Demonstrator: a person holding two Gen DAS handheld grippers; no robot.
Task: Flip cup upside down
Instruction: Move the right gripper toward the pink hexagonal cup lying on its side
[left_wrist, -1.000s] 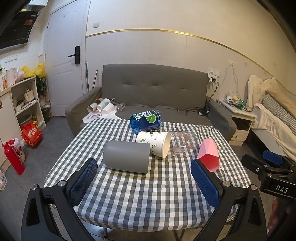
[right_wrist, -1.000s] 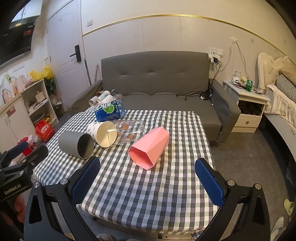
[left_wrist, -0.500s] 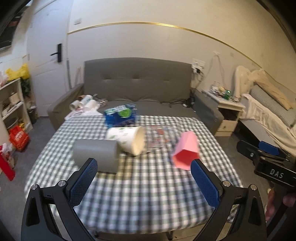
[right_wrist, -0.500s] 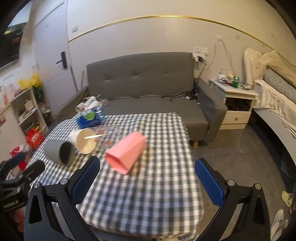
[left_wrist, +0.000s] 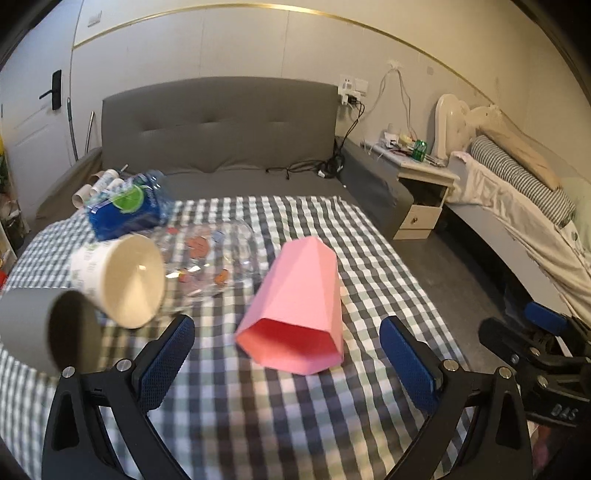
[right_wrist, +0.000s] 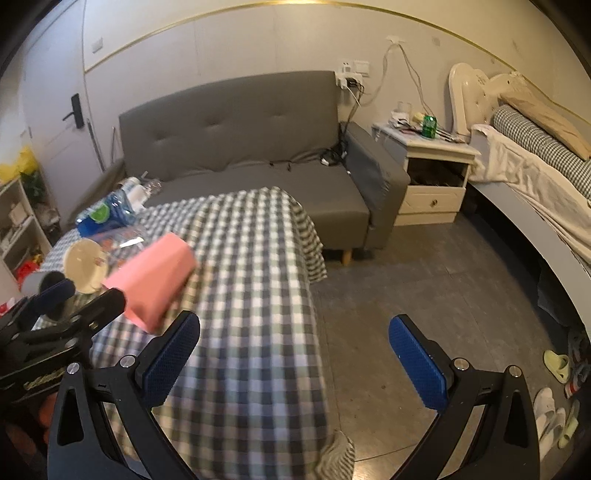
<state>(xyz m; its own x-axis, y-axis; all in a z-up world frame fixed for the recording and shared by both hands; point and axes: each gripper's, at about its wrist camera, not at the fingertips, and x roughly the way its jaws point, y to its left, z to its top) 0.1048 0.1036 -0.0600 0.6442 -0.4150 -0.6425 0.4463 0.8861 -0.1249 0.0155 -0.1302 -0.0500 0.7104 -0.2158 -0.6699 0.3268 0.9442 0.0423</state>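
A pink faceted cup (left_wrist: 299, 314) lies on its side on the checked tablecloth (left_wrist: 258, 406), mouth towards me. My left gripper (left_wrist: 288, 354) is open and empty, its blue pads on either side of the cup's mouth, just short of it. The cup also shows in the right wrist view (right_wrist: 151, 280), at the left. My right gripper (right_wrist: 295, 354) is open and empty, over the table's right edge and the floor. A white paper cup (left_wrist: 122, 280), a grey cup (left_wrist: 48, 332) and a clear printed cup (left_wrist: 210, 258) lie on their sides at the left.
A blue-labelled bottle (left_wrist: 129, 206) lies at the table's far left. A grey sofa (right_wrist: 258, 155) stands behind the table, a nightstand (right_wrist: 428, 173) and a bed (right_wrist: 535, 177) to the right. The table's right edge (right_wrist: 314, 295) drops to bare floor.
The left gripper has moved forward and right, so the pink cup now sits between its pads. The right gripper has swung right, off the table towards the floor.
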